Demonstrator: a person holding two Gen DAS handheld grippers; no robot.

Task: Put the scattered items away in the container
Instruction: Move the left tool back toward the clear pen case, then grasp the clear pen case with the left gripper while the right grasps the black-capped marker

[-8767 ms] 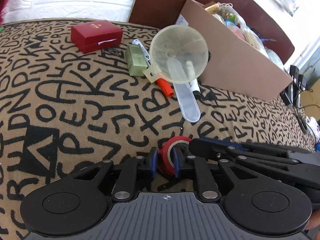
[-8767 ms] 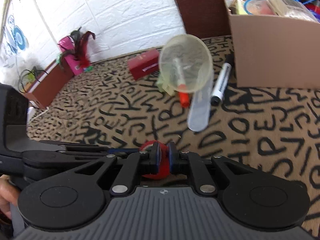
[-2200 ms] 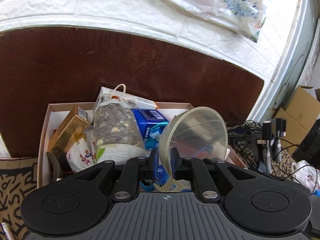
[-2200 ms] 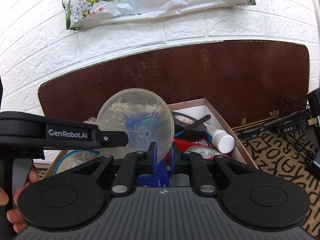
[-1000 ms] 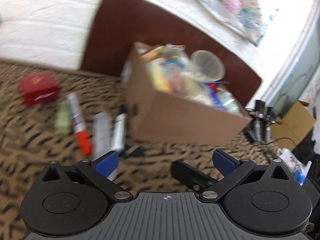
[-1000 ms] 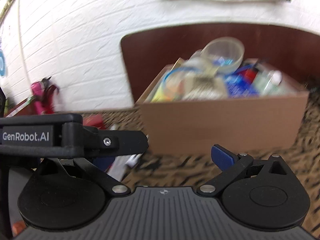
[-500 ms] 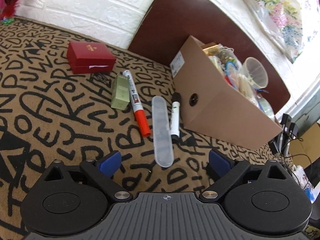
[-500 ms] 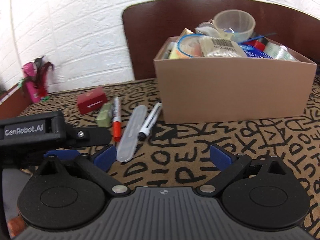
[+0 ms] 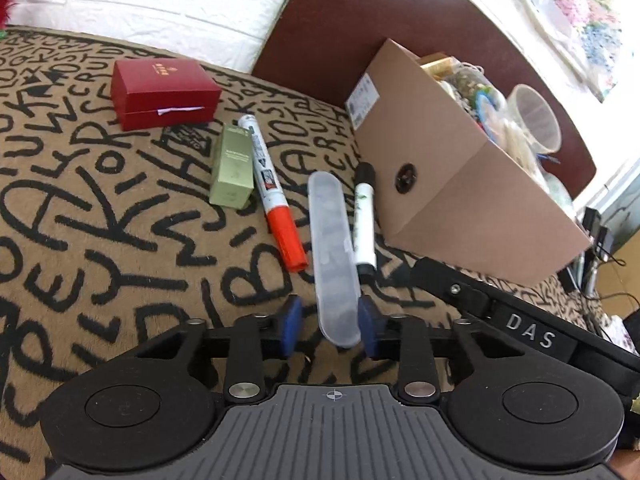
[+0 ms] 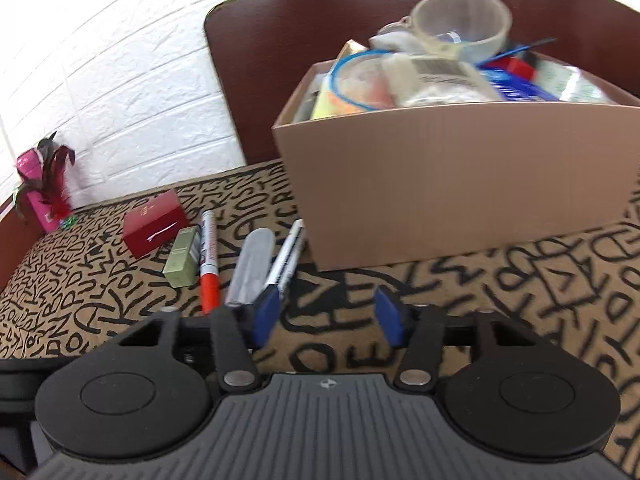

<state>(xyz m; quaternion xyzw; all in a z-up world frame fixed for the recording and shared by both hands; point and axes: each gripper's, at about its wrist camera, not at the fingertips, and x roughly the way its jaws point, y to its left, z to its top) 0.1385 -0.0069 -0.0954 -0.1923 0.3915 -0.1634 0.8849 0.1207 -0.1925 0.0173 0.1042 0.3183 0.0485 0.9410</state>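
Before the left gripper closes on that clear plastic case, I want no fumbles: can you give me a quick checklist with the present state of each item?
1. Left gripper open: ok, the jaws stand apart.
2. Clear case between its fingers: ok, the near end sits in the gap, closer to the right pad.
3. Neighbours clear of the jaws: ok, the orange marker and the black-capped marker lie beside the case, beyond the pads.
4. Right gripper free: ok, open and holding nothing.
5. Room in the cardboard box: not ok, it is heaped, with the funnel on top.
6. Pads touching the case: cannot tell.
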